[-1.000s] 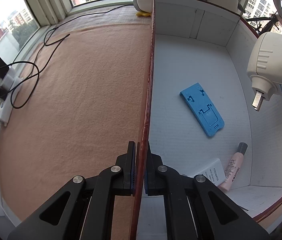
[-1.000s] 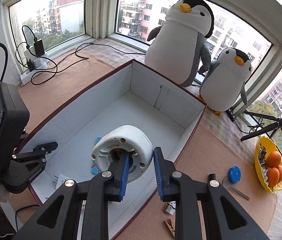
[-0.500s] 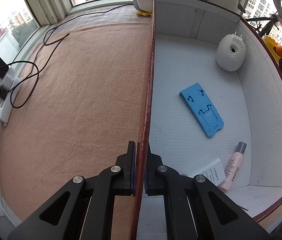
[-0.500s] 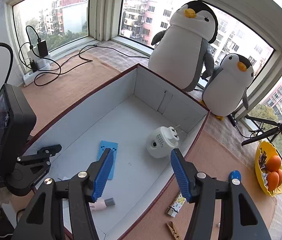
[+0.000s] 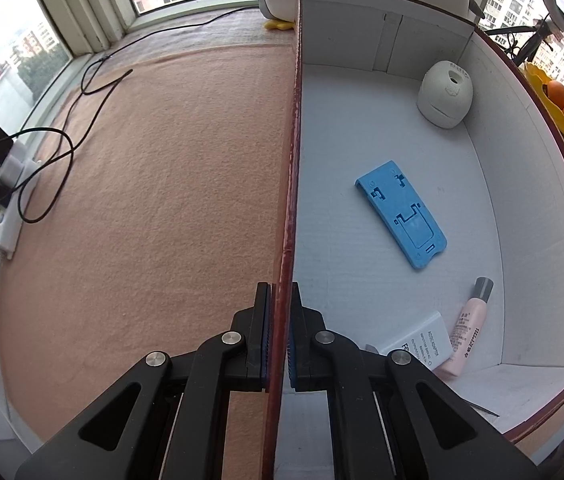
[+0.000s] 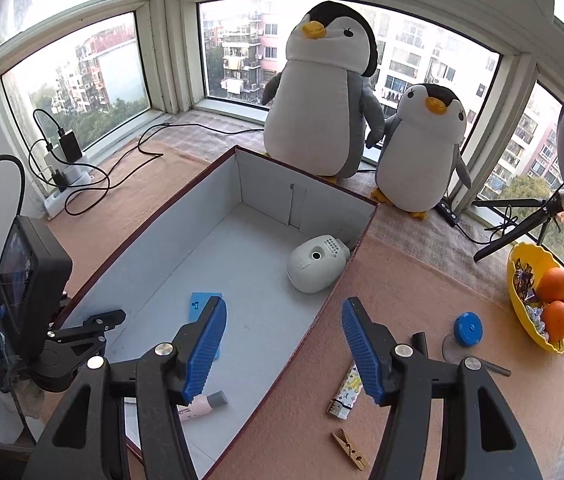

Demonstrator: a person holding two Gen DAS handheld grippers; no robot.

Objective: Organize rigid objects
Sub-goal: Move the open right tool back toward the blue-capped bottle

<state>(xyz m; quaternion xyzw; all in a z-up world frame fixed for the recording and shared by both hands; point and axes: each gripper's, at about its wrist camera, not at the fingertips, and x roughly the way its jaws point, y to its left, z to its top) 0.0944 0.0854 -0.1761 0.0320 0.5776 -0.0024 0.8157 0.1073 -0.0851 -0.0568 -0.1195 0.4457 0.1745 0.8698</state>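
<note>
The left gripper is clamped on the near side wall of the box, one finger outside and one inside. The right gripper hangs spread wide and holds nothing, above the box's other long wall. In the box lie a white plug-in device (resting in the far corner against the wall), a blue stand, a pink tube and a white carton touching it; a clothespin and blue disc lie outside on the bench.

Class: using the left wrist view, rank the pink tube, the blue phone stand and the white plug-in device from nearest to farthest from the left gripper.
1. Pink tube: just right of the left gripper, near end of the box.
2. Blue phone stand: mid-floor.
3. White plug-in device: far right corner.
</note>
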